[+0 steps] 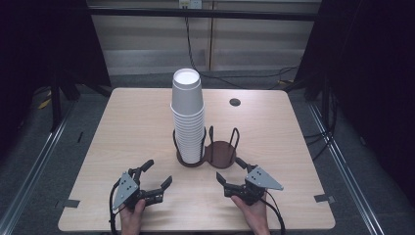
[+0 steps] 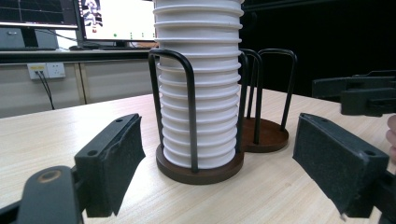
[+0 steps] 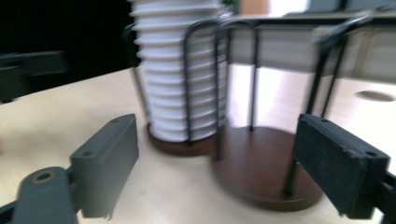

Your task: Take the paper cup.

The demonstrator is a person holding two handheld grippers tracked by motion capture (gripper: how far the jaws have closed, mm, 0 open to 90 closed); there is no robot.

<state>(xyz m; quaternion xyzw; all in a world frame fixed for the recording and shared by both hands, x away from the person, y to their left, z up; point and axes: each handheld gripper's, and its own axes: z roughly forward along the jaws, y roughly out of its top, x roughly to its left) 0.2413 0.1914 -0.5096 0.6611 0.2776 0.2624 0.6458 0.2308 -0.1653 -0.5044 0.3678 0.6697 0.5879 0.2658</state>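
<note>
- A tall stack of white cups (image 1: 187,117) stands upright near the middle of the table (image 1: 127,127), nested one inside another so that their rolled rims form a ladder of ridges down the lower half — the topmost cup rises plain and smooth above them, its mouth open to the high view.
- The stack sits in the left ring of a dark double cup holder (image 1: 208,152): two round brown bases joined side by side, each fenced by thin black wire hoops. In the left gripper view the cups (image 2: 198,93) fill their base almost to its edge, a hoop (image 2: 175,107) arching up across their front.
- The right base (image 3: 261,168) holds no cups; its brown disc lies bare between its hoops.
- The left claw (image 1: 155,173) rests low over the table, just in front of and to the left of the holder, jaws spread wide apart with nothing between them.
- The right claw (image 1: 231,169) sits near the holder's right base — jaws likewise wide apart, gripping nothing.
- A hand (image 1: 132,218) holds each gripper from the near edge of the table.
</note>
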